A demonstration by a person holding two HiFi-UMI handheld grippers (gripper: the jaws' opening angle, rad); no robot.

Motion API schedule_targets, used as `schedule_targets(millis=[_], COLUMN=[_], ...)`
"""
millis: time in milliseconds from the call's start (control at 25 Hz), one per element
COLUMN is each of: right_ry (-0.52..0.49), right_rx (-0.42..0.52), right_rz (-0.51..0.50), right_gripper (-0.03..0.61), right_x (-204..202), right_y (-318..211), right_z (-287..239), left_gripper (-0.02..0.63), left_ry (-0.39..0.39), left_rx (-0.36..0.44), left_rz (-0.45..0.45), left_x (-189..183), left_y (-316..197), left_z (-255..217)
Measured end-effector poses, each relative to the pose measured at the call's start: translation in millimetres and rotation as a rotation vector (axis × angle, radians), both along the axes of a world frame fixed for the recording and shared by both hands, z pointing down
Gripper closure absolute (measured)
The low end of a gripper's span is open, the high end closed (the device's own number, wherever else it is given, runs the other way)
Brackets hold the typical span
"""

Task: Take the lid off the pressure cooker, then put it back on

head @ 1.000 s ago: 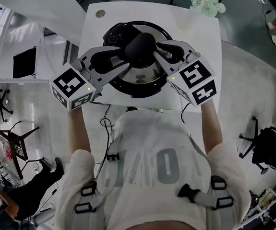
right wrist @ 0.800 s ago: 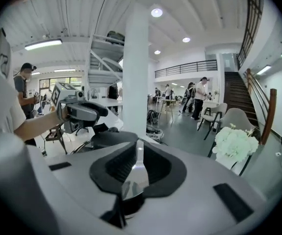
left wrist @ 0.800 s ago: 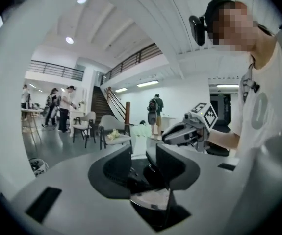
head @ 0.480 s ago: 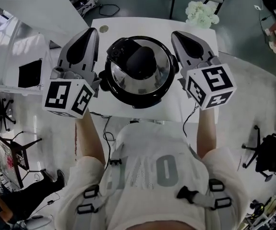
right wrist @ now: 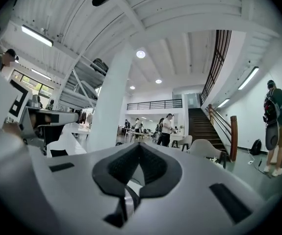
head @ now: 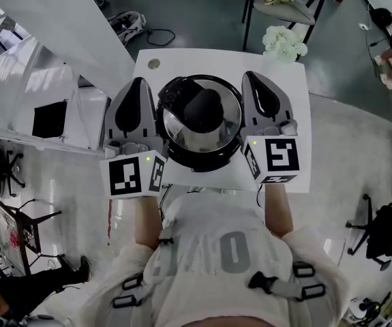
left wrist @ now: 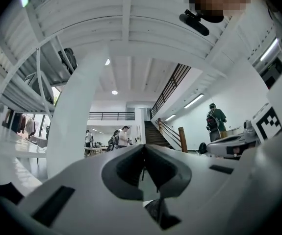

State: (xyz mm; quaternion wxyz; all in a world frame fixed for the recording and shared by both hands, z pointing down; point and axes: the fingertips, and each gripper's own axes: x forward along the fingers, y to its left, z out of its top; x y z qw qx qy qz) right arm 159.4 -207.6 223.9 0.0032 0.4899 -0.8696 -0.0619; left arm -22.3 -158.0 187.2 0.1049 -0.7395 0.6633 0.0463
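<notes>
white table (head: 182, 61) | flowers (head: 284, 43) (white) by far corner | chair (head: 281, 5) beyond

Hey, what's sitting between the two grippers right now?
The pressure cooker, its lid on, stands between the left gripper and the right gripper; the head view shows it.

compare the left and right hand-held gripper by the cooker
The left hand-held gripper is left of the cooker, the right hand-held gripper right of it. The left cube sits lower in the head view than the right cube, with a different marker. Both are shut and empty.
</notes>
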Motion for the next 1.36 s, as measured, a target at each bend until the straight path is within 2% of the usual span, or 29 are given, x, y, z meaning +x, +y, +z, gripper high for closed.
schedule_targets(millis=[240,680,1360], right_ry=[0.001,0.001,0.019], right_rx=[-0.019,-0.032,-0.051], right_rz=[-0.002,-0.042,-0.043], right_gripper=[0.571,0.571,0.571], right_x=[-0.9,-2.8,1.8], right_y=[12.5,13.1,14.9], right_z=[13.3,12.6,13.3], left_gripper=[0.595,0.595,0.595], left_ry=[-0.017,-0.04,-0.027], left_rx=[-0.022,-0.021,-0.014], left_rz=[0.013,0.025,0.028], left_x=[0.0,8.0,9.0], left_y=[6.0,3.5,6.3], left_z=[14.9,15.4,8.1])
